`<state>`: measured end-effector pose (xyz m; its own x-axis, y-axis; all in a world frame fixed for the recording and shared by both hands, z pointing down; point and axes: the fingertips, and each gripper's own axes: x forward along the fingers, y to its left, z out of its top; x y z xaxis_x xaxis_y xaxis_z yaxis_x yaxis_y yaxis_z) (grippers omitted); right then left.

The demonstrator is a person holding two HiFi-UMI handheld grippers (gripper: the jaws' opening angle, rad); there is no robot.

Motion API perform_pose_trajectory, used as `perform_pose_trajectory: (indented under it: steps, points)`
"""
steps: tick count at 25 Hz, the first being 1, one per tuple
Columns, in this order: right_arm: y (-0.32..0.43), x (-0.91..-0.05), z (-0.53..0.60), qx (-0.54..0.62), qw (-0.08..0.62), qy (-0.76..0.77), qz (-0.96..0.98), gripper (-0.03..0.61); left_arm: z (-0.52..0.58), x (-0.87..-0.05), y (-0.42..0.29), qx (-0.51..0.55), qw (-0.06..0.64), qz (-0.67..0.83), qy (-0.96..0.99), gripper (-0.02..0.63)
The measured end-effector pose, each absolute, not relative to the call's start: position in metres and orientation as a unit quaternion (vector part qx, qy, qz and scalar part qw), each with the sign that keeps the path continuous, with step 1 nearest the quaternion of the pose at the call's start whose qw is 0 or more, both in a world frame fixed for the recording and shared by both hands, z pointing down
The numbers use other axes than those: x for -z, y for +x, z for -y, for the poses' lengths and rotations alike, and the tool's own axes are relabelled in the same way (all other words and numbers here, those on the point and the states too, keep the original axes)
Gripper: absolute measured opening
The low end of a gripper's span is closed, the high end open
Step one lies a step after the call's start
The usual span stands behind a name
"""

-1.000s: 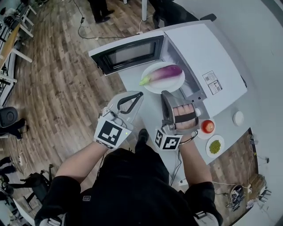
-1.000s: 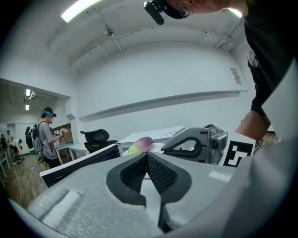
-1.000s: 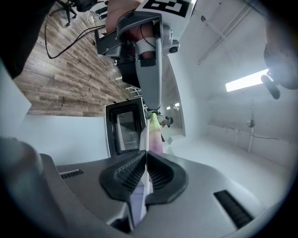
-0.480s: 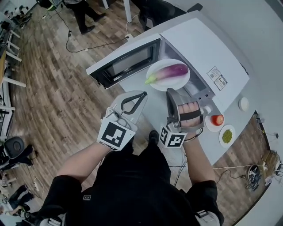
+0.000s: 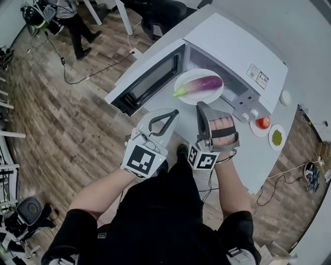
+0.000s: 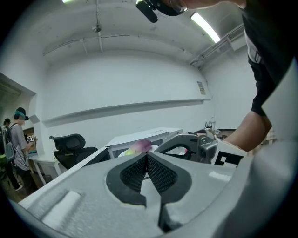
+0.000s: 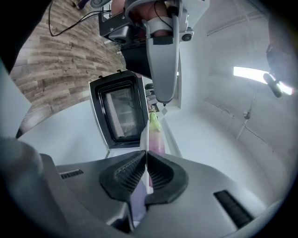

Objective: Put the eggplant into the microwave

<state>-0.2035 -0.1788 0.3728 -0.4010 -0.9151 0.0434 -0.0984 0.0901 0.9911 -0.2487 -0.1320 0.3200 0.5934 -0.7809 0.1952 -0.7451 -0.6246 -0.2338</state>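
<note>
A purple eggplant (image 5: pixel 202 84) with a green stem lies on a white plate (image 5: pixel 185 96) at the mouth of the open white microwave (image 5: pixel 232 46). My right gripper (image 5: pixel 200 105) is shut on the plate's near rim. In the right gripper view the plate's thin edge (image 7: pixel 144 137) runs out from between the shut jaws, with the eggplant (image 7: pixel 156 135) beyond. My left gripper (image 5: pixel 174 112) hangs shut and empty just left of the plate, in front of the microwave door (image 5: pixel 150 83). The left gripper view shows the eggplant (image 6: pixel 139 147) past its closed jaws.
The door stands swung out to the left over the wooden floor. On the table (image 5: pixel 248 155) right of the microwave sit an apple on a saucer (image 5: pixel 264 122), a dish of green bits (image 5: pixel 277 137) and a small white round object (image 5: pixel 286 97). A person (image 5: pixel 67 15) stands far left.
The plate with the eggplant, held by my right gripper, has edged nearer the microwave's opening. The left gripper has kept alongside, still shut.
</note>
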Motion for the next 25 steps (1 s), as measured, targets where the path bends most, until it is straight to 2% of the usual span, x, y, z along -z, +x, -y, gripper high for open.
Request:
perform_pose_trajectory:
  steps: [11,25]
  points:
    - [-0.172,-0.415,0.213,0.52,0.423,0.428,0.606,0.025,0.157,-0.362,-0.243,0.126,0.07,-0.382,-0.913,0.009]
    - [-0.144,-0.482,0.279,0.485,0.449,0.451,0.599,0.025,0.225,-0.397,-0.215,0.141,0.078,-0.357,-0.92,0.009]
